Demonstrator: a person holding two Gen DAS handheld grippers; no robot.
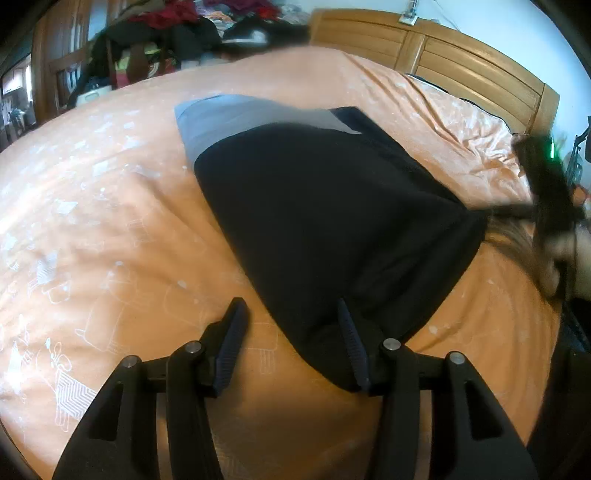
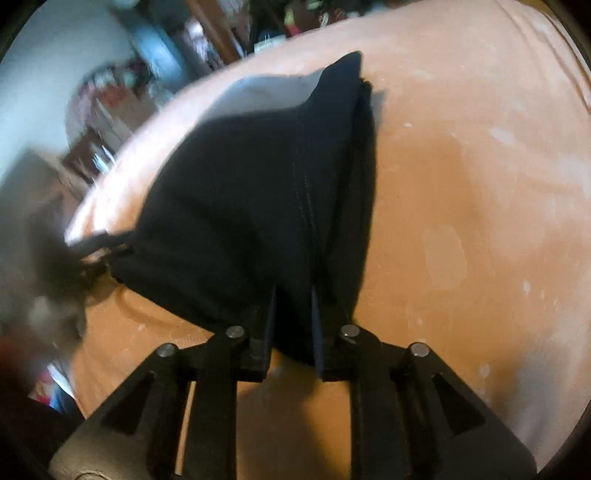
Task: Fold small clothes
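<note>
A black garment (image 1: 325, 221) with a grey band (image 1: 236, 114) at its far end lies folded on the orange bedspread (image 1: 103, 221). My left gripper (image 1: 291, 314) is open, its fingers wide apart; the garment's near corner lies between them, against the right finger (image 1: 351, 332). In the right wrist view my right gripper (image 2: 293, 295) is shut on another corner of the black garment (image 2: 251, 192), which bunches up between the pads. That right gripper shows as a dark blur (image 1: 546, 192) at the right edge of the left wrist view.
A wooden headboard (image 1: 461, 62) and an orange pillow (image 1: 469, 125) lie at the far right. A heap of dark and red clothes (image 1: 166, 33) sits beyond the bed's far edge. Furniture and clutter (image 2: 122, 96) stand past the bed's left side.
</note>
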